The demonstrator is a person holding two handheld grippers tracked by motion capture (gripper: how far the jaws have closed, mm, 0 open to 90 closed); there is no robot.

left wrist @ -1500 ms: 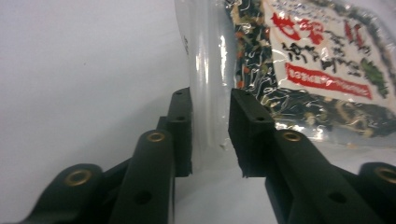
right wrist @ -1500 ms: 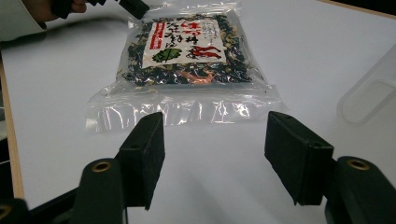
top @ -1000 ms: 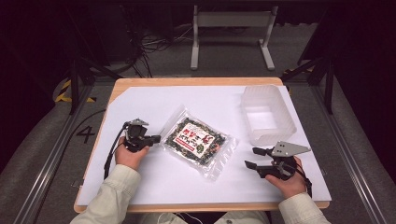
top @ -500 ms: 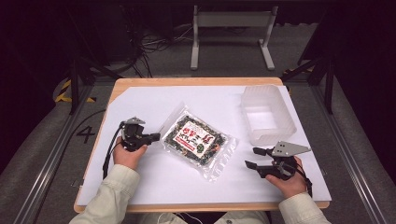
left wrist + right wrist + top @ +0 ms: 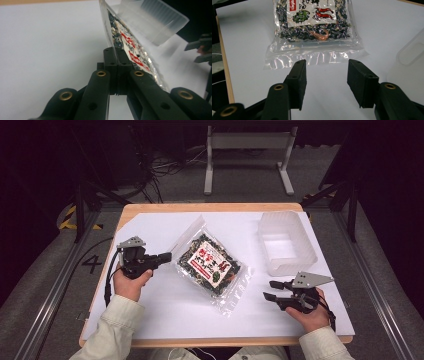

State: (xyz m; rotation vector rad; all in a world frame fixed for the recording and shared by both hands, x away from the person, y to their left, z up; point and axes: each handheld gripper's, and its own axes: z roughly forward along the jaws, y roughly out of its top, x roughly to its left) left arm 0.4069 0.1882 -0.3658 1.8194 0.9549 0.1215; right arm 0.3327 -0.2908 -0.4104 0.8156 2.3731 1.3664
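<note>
A clear bag of dark dried food with a red and white label [image 5: 212, 265] lies in the middle of the white sheet. My left gripper [image 5: 167, 256] is shut on the bag's left edge and holds that edge raised. In the left gripper view the pads [image 5: 116, 53] pinch the plastic and the bag [image 5: 130, 42] stands tilted up from them. My right gripper [image 5: 267, 290] rests at the bag's lower right. Its jaws [image 5: 325, 72] have just been closing and stand half open with nothing between them, just short of the bag's clear sealed end [image 5: 317, 57].
A frosted plastic container [image 5: 286, 242] stands open at the back right, also seen as container [image 5: 155, 20] and container [image 5: 412, 52]. The white sheet [image 5: 150, 225] covers the wooden table [image 5: 210, 207]. Dark floor and metal frames surround the table.
My left gripper has risen and shifted slightly away from me, lifting the bag's left edge off the sheet. The right hand has stayed where it was.
</note>
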